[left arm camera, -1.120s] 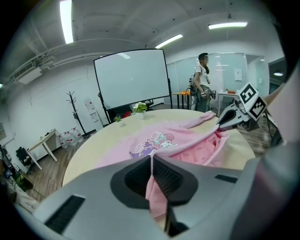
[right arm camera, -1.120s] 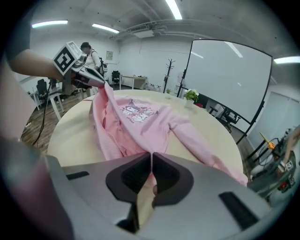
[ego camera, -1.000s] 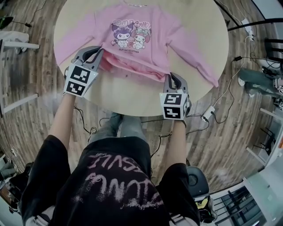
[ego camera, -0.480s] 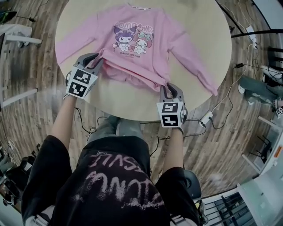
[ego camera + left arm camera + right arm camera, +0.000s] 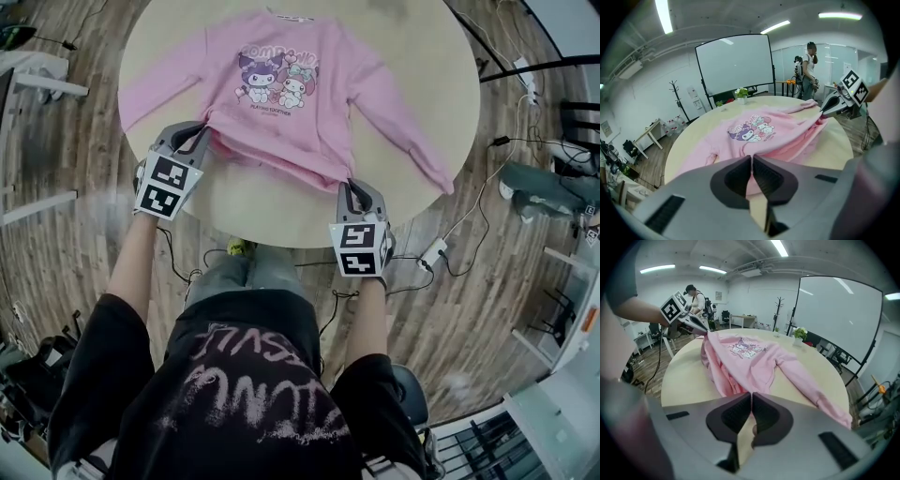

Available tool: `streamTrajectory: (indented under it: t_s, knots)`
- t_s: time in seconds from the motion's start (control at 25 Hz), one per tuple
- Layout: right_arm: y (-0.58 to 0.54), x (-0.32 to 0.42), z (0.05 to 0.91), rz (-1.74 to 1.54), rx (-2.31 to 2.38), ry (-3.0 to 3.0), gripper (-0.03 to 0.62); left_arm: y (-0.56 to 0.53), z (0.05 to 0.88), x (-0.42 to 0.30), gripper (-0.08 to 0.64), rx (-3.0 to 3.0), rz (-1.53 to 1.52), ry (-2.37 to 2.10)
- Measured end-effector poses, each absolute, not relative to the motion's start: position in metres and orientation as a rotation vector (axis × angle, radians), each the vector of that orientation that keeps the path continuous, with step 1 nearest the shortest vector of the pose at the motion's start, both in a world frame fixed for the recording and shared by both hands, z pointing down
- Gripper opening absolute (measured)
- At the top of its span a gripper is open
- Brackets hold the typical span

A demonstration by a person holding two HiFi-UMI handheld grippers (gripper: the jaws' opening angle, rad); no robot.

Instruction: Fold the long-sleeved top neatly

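Observation:
A pink long-sleeved top point(image 5: 281, 103) with a cartoon print lies face up on the round beige table point(image 5: 262, 211), its sleeves spread to both sides. My left gripper point(image 5: 202, 132) is at the hem's left corner. Its jaws are closing, and pink cloth is pinched between them point(image 5: 752, 158). At the hem's right corner my right gripper point(image 5: 359, 185) is shut on the cloth point(image 5: 751, 394). The hem hangs stretched between the two, lifted slightly off the table. Each gripper view shows the other gripper point(image 5: 826, 107) point(image 5: 699, 327) holding its corner.
The table's near edge is just below the grippers. Cables and a power strip point(image 5: 438, 251) lie on the wood floor at the right. A small plant point(image 5: 741, 93) stands at the table's far side, before a whiteboard point(image 5: 736, 65). A person point(image 5: 808, 70) stands at the back.
Both grippers have drawn the hem back toward the near edge of the table. The bunched lower part of the top now lies flatter and more stretched.

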State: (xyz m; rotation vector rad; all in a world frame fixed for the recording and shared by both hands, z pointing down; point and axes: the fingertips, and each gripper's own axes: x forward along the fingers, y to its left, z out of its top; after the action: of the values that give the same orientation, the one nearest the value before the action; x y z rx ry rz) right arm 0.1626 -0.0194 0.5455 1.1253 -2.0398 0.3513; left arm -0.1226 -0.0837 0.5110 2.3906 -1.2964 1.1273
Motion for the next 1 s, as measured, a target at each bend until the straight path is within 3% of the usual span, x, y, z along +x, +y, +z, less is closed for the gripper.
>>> streamTrajectory:
  t_s: [0.52,1.0]
  knots:
    - [0.075,0.146,0.534,0.297,1.159,-1.992,0.014,0.052,0.503,-0.153,0.025,2.406,1.000,-1.255]
    - [0.112,0.143,0.552,0.325,1.184,-1.959,0.015,0.099,0.537,-0.157,0.025,2.361,1.069,-1.194]
